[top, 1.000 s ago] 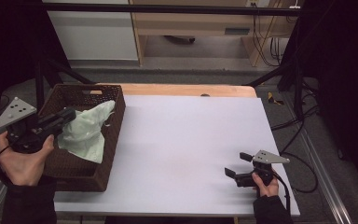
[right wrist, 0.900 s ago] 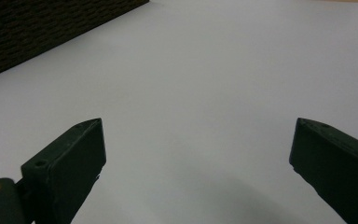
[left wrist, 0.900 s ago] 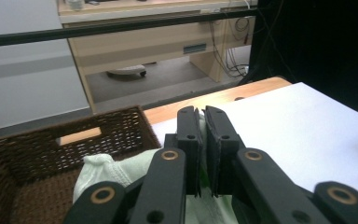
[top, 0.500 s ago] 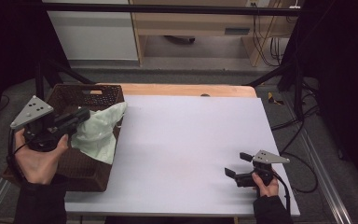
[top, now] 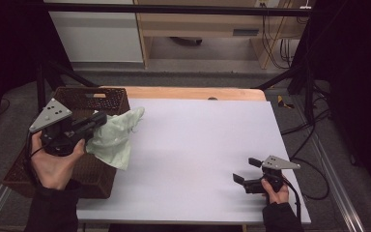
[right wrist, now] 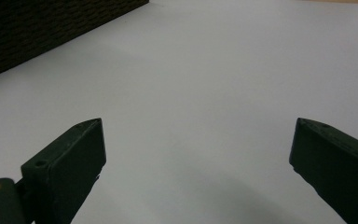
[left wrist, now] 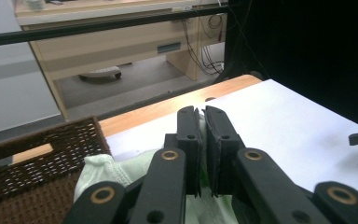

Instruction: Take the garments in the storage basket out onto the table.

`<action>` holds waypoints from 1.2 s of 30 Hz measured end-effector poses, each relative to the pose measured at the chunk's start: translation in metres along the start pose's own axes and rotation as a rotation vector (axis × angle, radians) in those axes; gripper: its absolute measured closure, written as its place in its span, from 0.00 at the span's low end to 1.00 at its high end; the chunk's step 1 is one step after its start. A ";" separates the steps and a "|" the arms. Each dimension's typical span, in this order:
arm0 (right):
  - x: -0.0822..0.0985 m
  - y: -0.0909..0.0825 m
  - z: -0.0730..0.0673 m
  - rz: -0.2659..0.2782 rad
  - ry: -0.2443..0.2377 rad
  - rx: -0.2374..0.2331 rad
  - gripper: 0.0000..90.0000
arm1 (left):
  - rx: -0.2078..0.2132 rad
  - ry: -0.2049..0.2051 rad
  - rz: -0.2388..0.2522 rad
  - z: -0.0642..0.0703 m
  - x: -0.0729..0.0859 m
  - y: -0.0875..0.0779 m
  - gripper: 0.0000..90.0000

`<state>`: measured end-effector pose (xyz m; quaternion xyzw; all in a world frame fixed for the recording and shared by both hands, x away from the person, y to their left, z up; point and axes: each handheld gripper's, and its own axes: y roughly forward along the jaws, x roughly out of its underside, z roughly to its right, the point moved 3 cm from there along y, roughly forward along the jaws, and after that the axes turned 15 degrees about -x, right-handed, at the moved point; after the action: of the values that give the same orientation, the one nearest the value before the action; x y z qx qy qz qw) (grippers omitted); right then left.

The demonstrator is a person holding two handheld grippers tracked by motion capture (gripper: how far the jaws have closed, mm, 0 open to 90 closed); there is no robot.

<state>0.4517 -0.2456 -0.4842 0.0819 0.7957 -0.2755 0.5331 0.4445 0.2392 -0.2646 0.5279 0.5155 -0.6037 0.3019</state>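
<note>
Left tool (top: 99, 121) has carried cloth (top: 113, 140) rightward over basket (top: 96, 99).

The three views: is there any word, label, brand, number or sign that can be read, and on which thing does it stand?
None can be read: no print shows on the pale green cloth, the wicker basket, the white table top or either gripper.

Two handheld grippers: the left gripper (top: 96, 121) at the left, the right gripper (top: 245, 170) at the near right. One pale green cloth (top: 115, 137). One brown wicker basket (top: 84, 99) at the left. One white table (top: 198, 150). Two hands.
</note>
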 end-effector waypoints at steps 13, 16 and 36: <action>0.000 0.000 0.000 0.004 -0.001 0.001 0.05 | 0.072 0.009 0.002 0.028 -0.003 0.013 0.94; 0.000 0.000 0.000 0.005 0.000 0.001 0.05 | 0.083 0.011 0.002 0.032 -0.003 0.016 0.94; 0.000 0.000 0.000 0.004 0.000 0.001 0.05 | 0.146 0.029 -0.029 0.068 0.008 0.045 0.94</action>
<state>0.4517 -0.2458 -0.4838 0.0838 0.7954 -0.2747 0.5337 0.4609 0.1643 -0.2919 0.5497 0.4821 -0.6362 0.2461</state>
